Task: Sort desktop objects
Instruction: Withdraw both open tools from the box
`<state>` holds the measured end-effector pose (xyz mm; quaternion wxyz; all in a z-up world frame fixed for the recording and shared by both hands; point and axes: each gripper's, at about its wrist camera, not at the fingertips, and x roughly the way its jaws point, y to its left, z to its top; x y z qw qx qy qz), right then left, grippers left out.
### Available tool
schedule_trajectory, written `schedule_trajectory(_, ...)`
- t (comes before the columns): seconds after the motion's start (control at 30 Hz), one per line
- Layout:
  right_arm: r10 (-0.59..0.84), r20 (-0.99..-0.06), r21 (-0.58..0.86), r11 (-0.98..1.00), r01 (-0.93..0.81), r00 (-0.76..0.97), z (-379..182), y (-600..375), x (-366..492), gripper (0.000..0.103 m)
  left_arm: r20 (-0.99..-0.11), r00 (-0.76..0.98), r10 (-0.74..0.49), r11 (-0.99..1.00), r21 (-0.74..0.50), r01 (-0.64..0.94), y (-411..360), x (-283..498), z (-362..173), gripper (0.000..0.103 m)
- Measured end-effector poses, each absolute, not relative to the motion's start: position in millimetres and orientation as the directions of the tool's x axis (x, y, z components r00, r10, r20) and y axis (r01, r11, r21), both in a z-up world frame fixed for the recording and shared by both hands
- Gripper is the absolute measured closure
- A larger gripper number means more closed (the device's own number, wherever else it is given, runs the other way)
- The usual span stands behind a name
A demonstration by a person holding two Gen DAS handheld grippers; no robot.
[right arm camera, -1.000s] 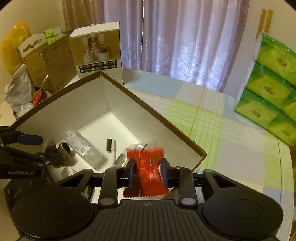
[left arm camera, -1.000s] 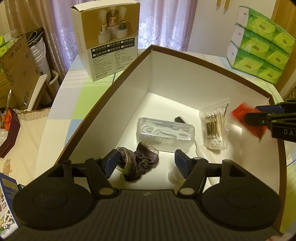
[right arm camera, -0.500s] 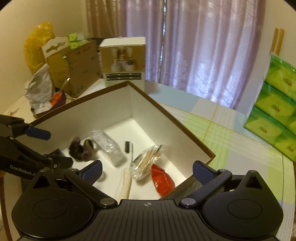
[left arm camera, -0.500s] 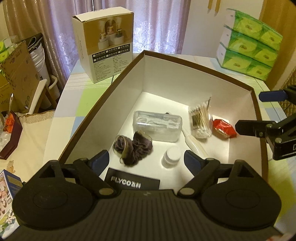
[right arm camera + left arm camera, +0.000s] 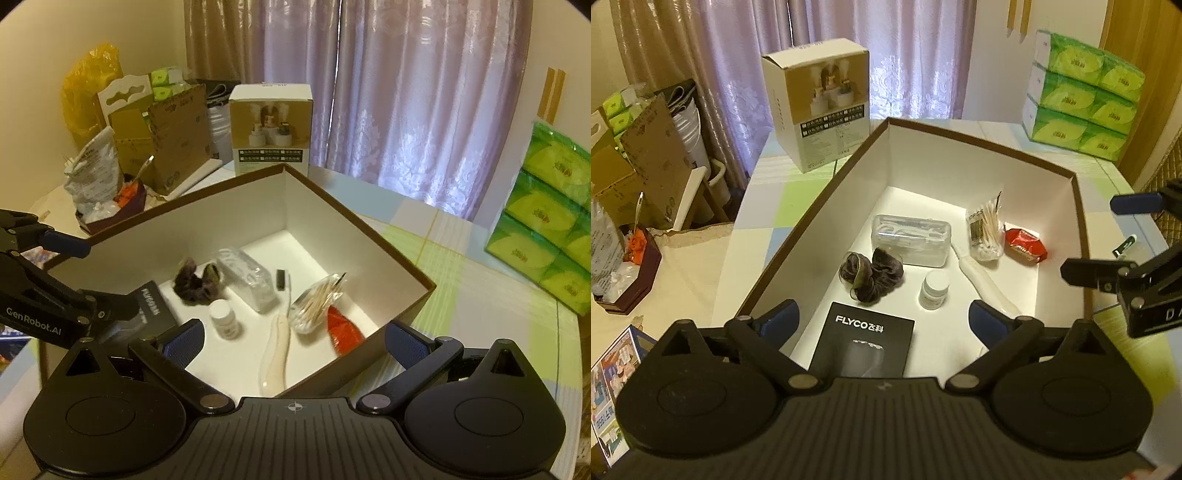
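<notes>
Your tabletop (image 5: 461, 280), covered in a pastel checked cloth, carries a large brown-rimmed storage box (image 5: 960, 162) with white inner walls, and every sorted item lies on its floor. Both grippers hang above the box's near edges with nothing held: your left gripper (image 5: 882, 319) has its jaws spread wide apart, and your right gripper (image 5: 293, 341) is spread just as wide.

Inside the box, a black FLYCO booklet (image 5: 862, 343) lies nearest the left gripper. A clear plastic case (image 5: 910, 238) sits mid-floor, with a dark scrunchie (image 5: 870, 273) just in front of it. A cream toothbrush (image 5: 275, 354) lies beside a bag of cotton swabs (image 5: 984, 230). A red snack packet (image 5: 1025, 245) rests against the swabs, near the box's right wall. A small white bottle (image 5: 934, 288) stands upright between the scrunchie and the toothbrush.
</notes>
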<state>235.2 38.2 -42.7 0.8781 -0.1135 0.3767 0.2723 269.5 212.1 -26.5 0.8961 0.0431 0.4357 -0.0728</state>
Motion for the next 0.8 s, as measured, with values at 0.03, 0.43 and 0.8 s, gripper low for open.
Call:
schedule_trajectory(0.03,0.396,-0.722,0.012,0.827,-0.562,0.567,-41,37,232,0.002,-0.783,0.615,-0.09,0.986,0.016,0.166,212,266,-24,0.004)
schedule_trajectory(0.43,0.402,-0.708,0.043,0.845,-0.533,0.581,-24,27,191,0.002,-0.75,0.658,-0.072,0.988,0.036,0.15,205,223,-1,0.001)
schedule_trajectory(0.8,0.4,-0.698,0.064,0.861,-0.504,0.594,-17,13,151,0.002,-0.744,0.663,-0.077,0.989,0.026,0.144,197,182,7,0.001)
